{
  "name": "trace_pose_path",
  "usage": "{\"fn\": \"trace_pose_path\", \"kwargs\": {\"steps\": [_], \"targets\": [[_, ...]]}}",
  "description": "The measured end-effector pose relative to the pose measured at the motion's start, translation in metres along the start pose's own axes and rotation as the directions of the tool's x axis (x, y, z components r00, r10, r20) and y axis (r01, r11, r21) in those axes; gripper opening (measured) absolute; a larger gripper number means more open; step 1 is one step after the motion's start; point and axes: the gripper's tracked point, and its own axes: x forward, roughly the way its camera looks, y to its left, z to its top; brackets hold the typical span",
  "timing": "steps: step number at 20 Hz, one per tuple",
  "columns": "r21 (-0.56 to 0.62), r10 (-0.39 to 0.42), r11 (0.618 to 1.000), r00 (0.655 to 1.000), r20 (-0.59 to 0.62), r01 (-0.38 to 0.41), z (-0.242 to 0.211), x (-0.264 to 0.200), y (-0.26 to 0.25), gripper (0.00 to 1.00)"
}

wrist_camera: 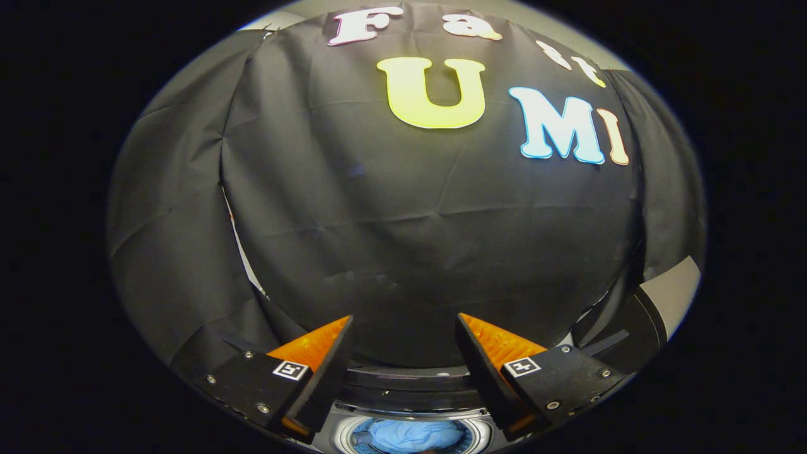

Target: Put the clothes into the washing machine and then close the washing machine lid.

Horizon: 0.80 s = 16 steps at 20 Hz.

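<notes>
My gripper (403, 328) is held high, facing the black cloth wall, with its two fingers spread wide and nothing between them. Far below, between the finger bases, the top-loading washing machine (410, 391) shows its dark top and a round pale drum rim (343, 435). Light blue clothes (413, 436) lie inside the drum. The lid's position cannot be made out from here.
The booth's black cloth wall (429, 239) stands straight ahead, close beyond the machine. A pale strip of wall or floor (674, 287) shows to the right, past the cloth's edge.
</notes>
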Motion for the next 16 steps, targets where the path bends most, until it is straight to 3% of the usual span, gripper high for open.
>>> {"fn": "trace_pose_path", "kwargs": {"steps": [16], "targets": [[-0.019,0.004,1.000,0.990,0.143,-0.002,-0.022,-0.052,0.006,0.97]]}}
